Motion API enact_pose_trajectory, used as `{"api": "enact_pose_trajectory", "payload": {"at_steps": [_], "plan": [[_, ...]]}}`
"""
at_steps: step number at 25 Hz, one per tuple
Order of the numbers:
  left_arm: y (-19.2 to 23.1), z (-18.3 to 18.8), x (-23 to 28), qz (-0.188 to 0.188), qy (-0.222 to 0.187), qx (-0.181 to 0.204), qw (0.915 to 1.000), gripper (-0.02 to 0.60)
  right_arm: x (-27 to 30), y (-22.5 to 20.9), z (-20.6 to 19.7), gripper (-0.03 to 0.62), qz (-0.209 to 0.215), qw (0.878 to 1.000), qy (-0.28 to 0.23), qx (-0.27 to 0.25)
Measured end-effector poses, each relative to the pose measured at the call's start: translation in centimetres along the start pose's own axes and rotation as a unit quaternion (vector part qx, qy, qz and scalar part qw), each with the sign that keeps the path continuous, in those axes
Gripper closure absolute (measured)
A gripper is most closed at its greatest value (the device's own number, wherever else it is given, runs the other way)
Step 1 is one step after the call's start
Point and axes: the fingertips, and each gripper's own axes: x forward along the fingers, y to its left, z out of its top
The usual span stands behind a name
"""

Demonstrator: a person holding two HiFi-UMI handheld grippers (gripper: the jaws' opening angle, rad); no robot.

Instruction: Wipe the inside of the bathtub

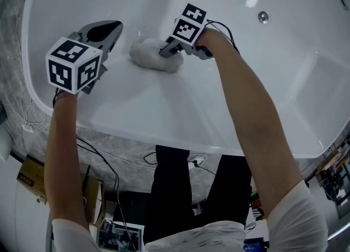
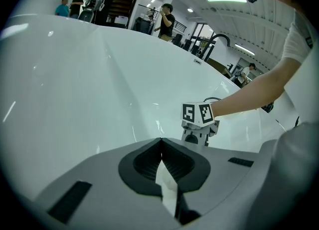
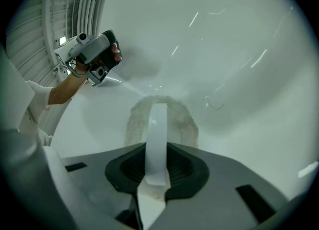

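Right hand-held gripper (image 1: 167,52) is clenched on the flat white strap handle (image 3: 157,134) of 1 fluffy grey-white wiping pad (image 1: 153,57). The pad is pressed against the sloping inner wall of the glossy white bathtub (image 1: 164,100). Left hand-held gripper (image 1: 111,29) hangs near, jaws closed on nothing. The pad looks light, soft and squashy, and the tub hard and likely slippery. Gripping the strap low, close to the pad, should steady it. Count: 2 hand-held grippers, 1 pad, 1 bathtub.
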Motion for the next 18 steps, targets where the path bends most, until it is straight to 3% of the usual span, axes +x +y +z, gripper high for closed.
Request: {"api": "enact_pose_trajectory", "payload": {"at_steps": [12, 18], "plan": [[-2.9, 0.0, 2.2, -0.023, 0.015, 0.014, 0.9995, 0.569, -1.9, 0.4, -5.3, 0.500, -0.003, 1.000, 0.017, 0.021], [-7.7, 1.9, 4.8, -0.041, 0.022, 0.026, 0.9986, 0.569, -4.4, 1.0, -10.3, 0.500, -0.002, 0.999, 0.013, 0.029]]}}
